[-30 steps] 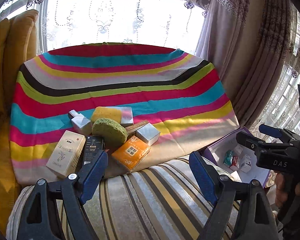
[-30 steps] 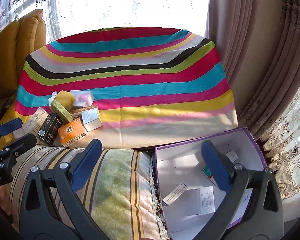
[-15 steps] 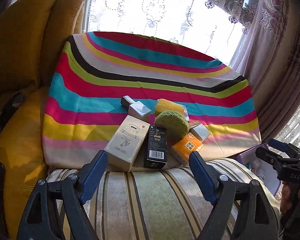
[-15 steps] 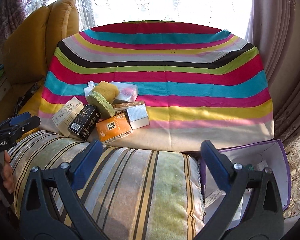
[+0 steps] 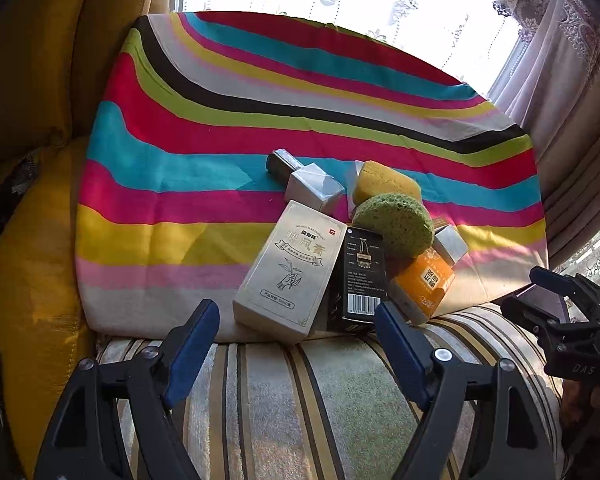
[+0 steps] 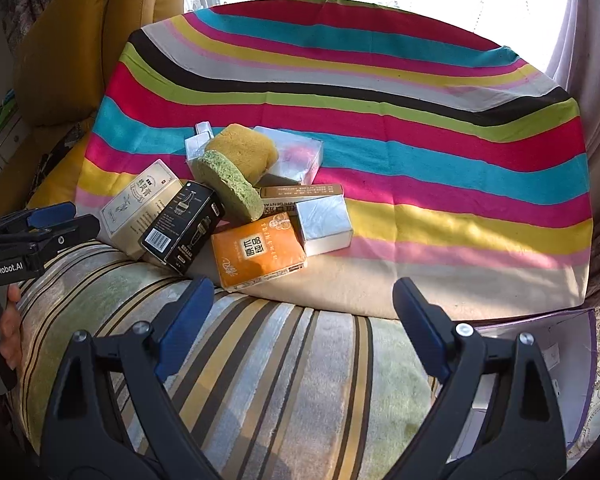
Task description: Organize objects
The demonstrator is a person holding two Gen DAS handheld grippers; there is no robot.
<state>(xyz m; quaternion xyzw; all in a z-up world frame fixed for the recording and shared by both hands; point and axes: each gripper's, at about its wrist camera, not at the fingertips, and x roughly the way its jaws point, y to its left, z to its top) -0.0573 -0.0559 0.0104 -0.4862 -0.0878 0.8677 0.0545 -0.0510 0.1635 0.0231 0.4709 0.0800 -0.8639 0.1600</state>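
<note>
Left hand-held gripper (image 5: 296, 332) and right hand-held gripper (image 6: 304, 304): jaws apart, closing, nothing between them, both over the striped cushion (image 6: 268, 364). Purple box (image 6: 556, 360) at right, contents hidden. Beyond, on the striped cloth (image 6: 420, 152): pile of cream box (image 5: 290, 272), black box (image 5: 358, 280), orange pack (image 6: 256, 254), green sponge (image 5: 396, 226), yellow sponge (image 6: 242, 152), silver boxes.
</note>
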